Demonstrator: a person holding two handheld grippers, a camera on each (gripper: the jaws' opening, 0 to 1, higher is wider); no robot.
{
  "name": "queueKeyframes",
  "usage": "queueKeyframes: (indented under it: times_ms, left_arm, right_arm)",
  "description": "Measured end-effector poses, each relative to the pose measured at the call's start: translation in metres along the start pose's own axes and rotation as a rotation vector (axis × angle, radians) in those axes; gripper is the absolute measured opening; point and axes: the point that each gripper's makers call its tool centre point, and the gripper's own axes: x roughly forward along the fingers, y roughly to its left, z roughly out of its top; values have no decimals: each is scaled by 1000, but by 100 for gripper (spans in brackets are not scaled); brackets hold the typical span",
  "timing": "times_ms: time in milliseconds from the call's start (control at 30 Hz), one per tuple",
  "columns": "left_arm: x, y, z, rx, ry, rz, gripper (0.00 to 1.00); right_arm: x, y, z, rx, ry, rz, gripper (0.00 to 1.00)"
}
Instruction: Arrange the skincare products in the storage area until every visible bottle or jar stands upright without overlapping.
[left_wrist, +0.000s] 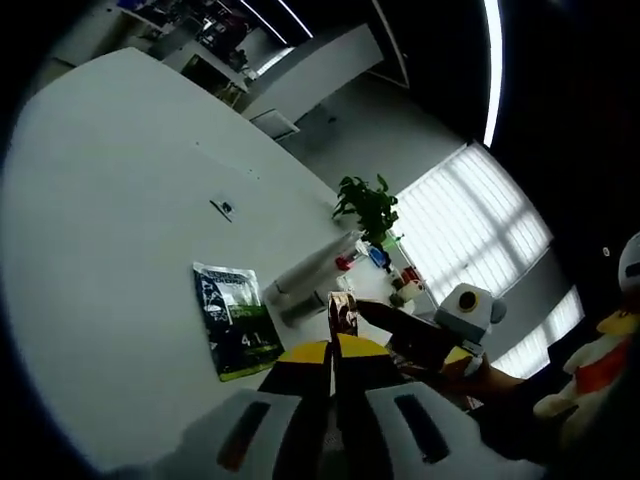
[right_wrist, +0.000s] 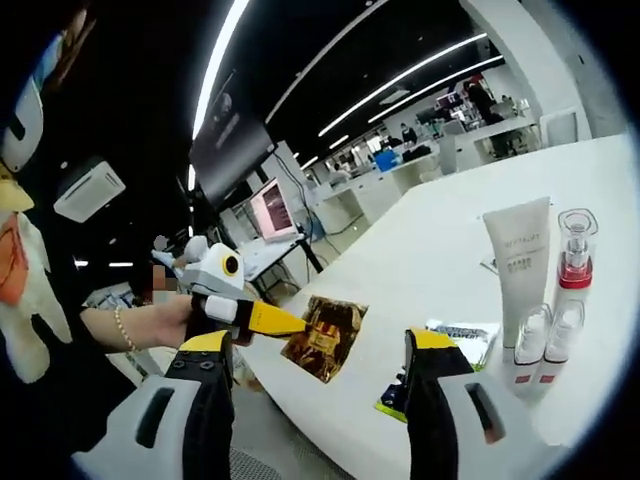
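Note:
My left gripper (left_wrist: 335, 352) is shut on a gold-brown foil sachet (left_wrist: 343, 312), held up above the white table (left_wrist: 110, 230). In the right gripper view the same sachet (right_wrist: 325, 338) hangs from the left gripper (right_wrist: 275, 320) in a person's hand. My right gripper (right_wrist: 322, 346) is open, its jaws wide apart on either side of the sachet without touching it. A white tube (right_wrist: 519, 265), a clear pump bottle with a red band (right_wrist: 573, 255) and two small bottles (right_wrist: 530, 345) stand upright at the right. A green-and-black sachet (left_wrist: 232, 318) lies flat on the table.
A potted plant (left_wrist: 368, 205) and small red and blue items (left_wrist: 362, 260) sit at the table's far end. A plush toy (left_wrist: 600, 370) is beside the person. Desks and monitors (right_wrist: 270, 210) fill the room behind. The table edge (right_wrist: 300, 415) runs just below my right jaws.

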Motion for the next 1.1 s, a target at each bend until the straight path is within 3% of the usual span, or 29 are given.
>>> queueKeyframes:
  times_ms: [467, 1100]
  left_arm:
    - [3, 34, -10, -23, 29, 61, 0]
    - [4, 87, -24, -49, 77, 161, 0]
  right_arm:
    - [-7, -8, -19, -52, 66, -45, 90]
    - [-25, -23, -37, -26, 101, -117, 100]
